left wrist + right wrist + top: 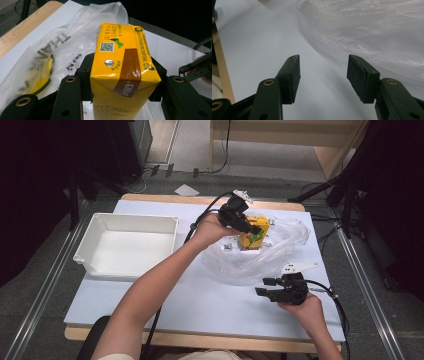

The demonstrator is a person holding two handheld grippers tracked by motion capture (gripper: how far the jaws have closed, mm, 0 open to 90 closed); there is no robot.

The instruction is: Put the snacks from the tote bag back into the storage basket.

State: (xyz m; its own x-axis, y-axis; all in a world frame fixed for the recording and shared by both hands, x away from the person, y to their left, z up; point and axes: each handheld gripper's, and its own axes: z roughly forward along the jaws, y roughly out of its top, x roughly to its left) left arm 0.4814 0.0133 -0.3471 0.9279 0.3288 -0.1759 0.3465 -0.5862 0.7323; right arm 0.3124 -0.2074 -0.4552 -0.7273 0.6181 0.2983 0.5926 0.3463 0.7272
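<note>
A yellow drink carton (254,233) with a brown stripe is held above a clear plastic bag (260,255) at the table's middle right. My left gripper (250,226) is shut on the carton (120,72), its jaws pressing both long sides. The bag (50,57) lies crumpled behind and below the carton, with dark print on it. My right gripper (264,286) stands open near the front right of the table, just in front of the bag's near edge (372,32), with nothing between its fingers (292,75).
A white rectangular bin (127,245) sits at the left of the white table top (200,295). Cables trail from both grippers toward the table's edges. Dark stands and floor surround the table.
</note>
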